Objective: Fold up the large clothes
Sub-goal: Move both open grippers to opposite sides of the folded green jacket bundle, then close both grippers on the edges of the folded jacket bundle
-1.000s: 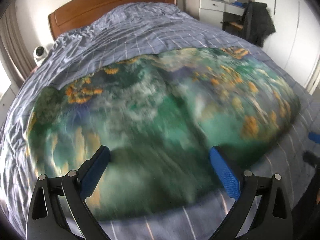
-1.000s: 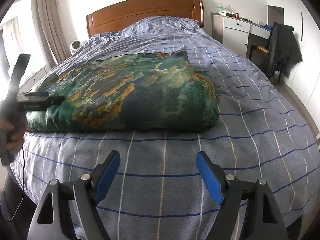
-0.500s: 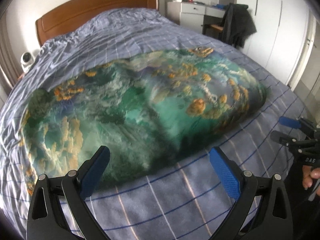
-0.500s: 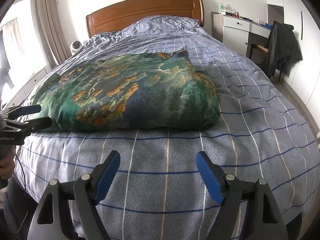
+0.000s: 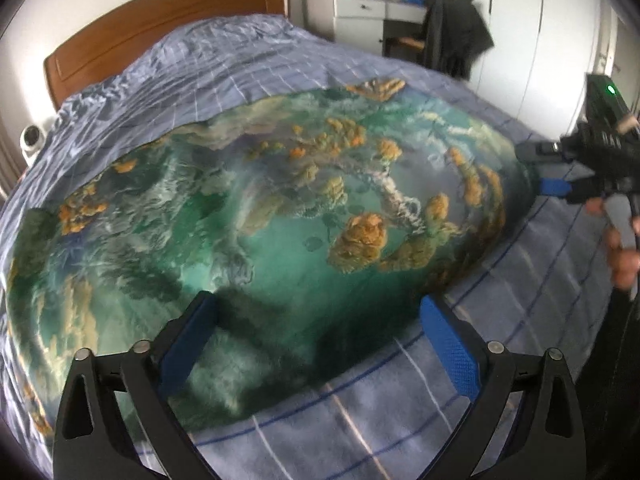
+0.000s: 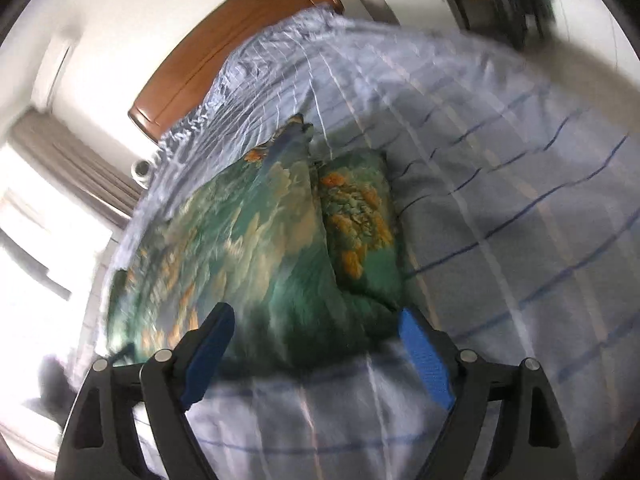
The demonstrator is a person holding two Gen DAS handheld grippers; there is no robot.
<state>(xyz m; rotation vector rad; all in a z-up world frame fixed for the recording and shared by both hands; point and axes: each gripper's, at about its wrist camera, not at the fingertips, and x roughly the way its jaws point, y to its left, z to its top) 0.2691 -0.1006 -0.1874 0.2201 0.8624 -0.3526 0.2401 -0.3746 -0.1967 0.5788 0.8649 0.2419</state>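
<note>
A bed (image 5: 248, 52) with a wooden headboard (image 5: 160, 28) is seen; a dark jacket (image 5: 456, 28) is hung beside white drawers (image 5: 352, 20).

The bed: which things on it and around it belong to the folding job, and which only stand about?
For the job:
- green patterned cloth
- left hand-held gripper, open
- right hand-held gripper, jaws opening, nothing gripped

Standing about:
- wooden headboard
- white dresser
- dark jacket on chair
- small white fan

You have one green patterned garment (image 5: 248, 216); one bed (image 5: 400, 412); one headboard (image 5: 160, 24); two grippers, left gripper (image 5: 320, 320) and right gripper (image 6: 316, 330).
</note>
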